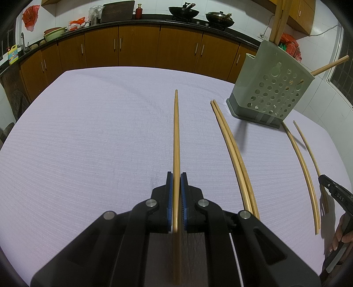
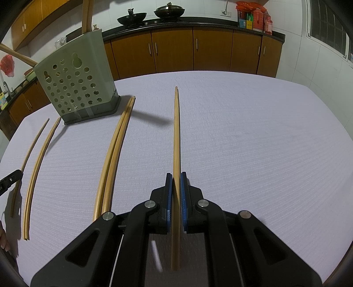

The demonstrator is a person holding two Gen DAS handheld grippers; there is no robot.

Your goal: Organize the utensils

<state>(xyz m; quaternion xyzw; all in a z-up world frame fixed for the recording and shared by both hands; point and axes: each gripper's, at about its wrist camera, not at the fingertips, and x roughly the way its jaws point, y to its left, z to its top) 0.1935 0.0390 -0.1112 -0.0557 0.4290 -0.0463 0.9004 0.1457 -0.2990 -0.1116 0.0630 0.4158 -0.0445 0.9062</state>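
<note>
My left gripper (image 1: 176,176) is shut on a wooden chopstick (image 1: 176,136) that points forward over the lilac table (image 1: 88,136). My right gripper (image 2: 176,176) is shut on another chopstick (image 2: 176,132), also pointing forward. A grey-green perforated utensil holder (image 1: 271,90) stands at the far right in the left wrist view and at the far left in the right wrist view (image 2: 77,81), with chopsticks sticking out of its top. A pair of chopsticks (image 1: 233,154) lies side by side in front of the holder, also seen in the right wrist view (image 2: 114,152). Other loose chopsticks (image 1: 304,167) lie beyond it.
The table cloth (image 2: 253,136) covers the whole table. Kitchen cabinets (image 1: 136,46) and a counter with woks (image 1: 183,11) run behind the table. The other gripper's tip (image 1: 333,189) shows at the right edge of the left wrist view.
</note>
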